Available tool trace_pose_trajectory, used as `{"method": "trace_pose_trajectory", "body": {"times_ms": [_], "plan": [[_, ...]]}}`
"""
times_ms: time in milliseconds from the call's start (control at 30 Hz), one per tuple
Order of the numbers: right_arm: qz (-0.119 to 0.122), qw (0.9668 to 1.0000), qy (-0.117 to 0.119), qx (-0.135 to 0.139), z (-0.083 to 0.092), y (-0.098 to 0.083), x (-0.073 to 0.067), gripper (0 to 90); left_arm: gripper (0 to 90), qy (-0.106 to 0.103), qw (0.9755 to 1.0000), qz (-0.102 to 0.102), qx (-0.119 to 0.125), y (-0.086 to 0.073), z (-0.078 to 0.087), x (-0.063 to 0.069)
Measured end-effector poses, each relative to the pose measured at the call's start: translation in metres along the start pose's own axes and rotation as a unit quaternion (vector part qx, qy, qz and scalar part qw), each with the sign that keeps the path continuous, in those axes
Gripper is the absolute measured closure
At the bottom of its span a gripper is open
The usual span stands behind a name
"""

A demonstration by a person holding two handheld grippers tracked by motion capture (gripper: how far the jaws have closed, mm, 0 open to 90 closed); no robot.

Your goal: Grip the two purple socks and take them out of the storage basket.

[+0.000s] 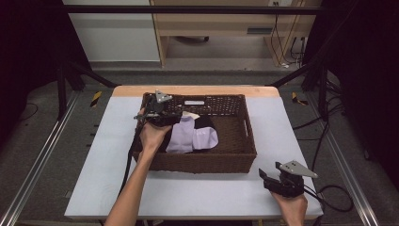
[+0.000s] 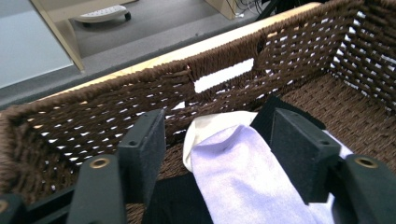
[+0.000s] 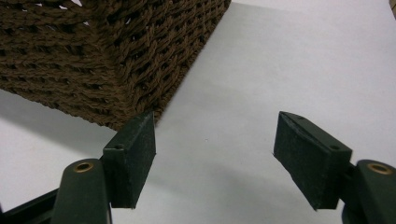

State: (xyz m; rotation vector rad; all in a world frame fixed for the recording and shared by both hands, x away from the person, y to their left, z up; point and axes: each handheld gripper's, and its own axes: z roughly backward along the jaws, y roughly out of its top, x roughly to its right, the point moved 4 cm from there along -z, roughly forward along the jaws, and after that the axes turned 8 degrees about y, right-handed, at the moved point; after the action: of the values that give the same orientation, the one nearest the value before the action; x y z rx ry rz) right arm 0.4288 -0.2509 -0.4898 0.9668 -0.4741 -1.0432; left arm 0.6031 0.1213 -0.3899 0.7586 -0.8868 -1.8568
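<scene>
While the left gripper (image 1: 162, 113) is hanging inside the wicker basket (image 1: 235, 162) near its far-left corner, its jaws are standing apart astride a lavender cloth (image 2: 243, 182), pads not pressing it. The cloth is lying on dark fabric (image 1: 204, 123) mid-basket. The right gripper (image 1: 269, 178) is resting on the white table (image 1: 197, 193) off the basket's near-right corner, jaws apart, gripping nothing.
</scene>
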Motion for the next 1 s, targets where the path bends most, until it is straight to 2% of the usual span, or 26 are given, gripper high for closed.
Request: {"method": "trace_pose_trajectory", "body": {"times_ms": [33, 100, 167, 233, 367, 433, 500, 600, 700, 833, 900, 1000], "plan": [[0.0, 1.0, 0.0, 0.0, 0.0, 0.0, 0.0, 29.7, 35.6, -0.01, 0.9999, 0.01, -0.003, -0.001, -0.004, 0.0], [0.001, 1.0, -0.001, 0.001, 0.0, 0.0, 0.0, 29.7, 35.6, -0.006, 0.9998, 0.014, -0.012, -0.003, -0.01, -0.002], [0.002, 1.0, -0.001, 0.001, 0.0, 0.0, 0.001, 29.7, 36.6, -0.017, 0.9994, 0.021, -0.023, -0.003, -0.015, -0.003], [-0.002, 1.0, 0.0, 0.0, 0.0, 0.0, 0.0, 29.7, 38.5, -0.018, 0.9993, 0.016, -0.029, -0.003, -0.019, -0.004], [0.004, 1.0, -0.001, -0.002, -0.001, -0.001, 0.001, 29.9, 38.2, -0.027, 0.9984, 0.021, -0.046, -0.008, -0.029, -0.005], [0.004, 1.0, -0.001, -0.001, -0.001, -0.001, 0.002, 29.9, 36.9, -0.025, 0.9977, 0.011, -0.062, -0.011, -0.033, -0.004], [0.004, 1.0, -0.002, -0.002, -0.001, -0.001, 0.002, 30.0, 34.6, -0.027, 0.9976, 0.011, -0.062, -0.012, -0.035, -0.003], [0.003, 1.0, -0.001, -0.002, -0.001, -0.001, 0.002, 30.3, 35.6, -0.033, 0.997, 0.001, -0.069, -0.015, -0.037, -0.001], [0.004, 1.0, -0.001, -0.003, -0.001, -0.002, 0.002, 30.4, 35.4, -0.043, 0.9953, -0.002, -0.086, -0.019, -0.043, 0.001], [0.006, 1.0, 0.0, -0.004, -0.001, -0.002, 0.002, 30.5, 35.7, -0.032, 0.9911, -0.025, -0.126, -0.028, -0.051, 0.004], [0.002, 1.0, 0.001, -0.005, -0.001, -0.002, 0.002, 30.6, 37.8, -0.024, 0.9898, -0.039, -0.135, -0.03, -0.052, 0.005], [0.007, 1.0, 0.0, -0.004, -0.002, -0.002, 0.002, 30.9, 38.6, -0.029, 0.9882, -0.033, -0.146, -0.032, -0.054, 0.007]]}}
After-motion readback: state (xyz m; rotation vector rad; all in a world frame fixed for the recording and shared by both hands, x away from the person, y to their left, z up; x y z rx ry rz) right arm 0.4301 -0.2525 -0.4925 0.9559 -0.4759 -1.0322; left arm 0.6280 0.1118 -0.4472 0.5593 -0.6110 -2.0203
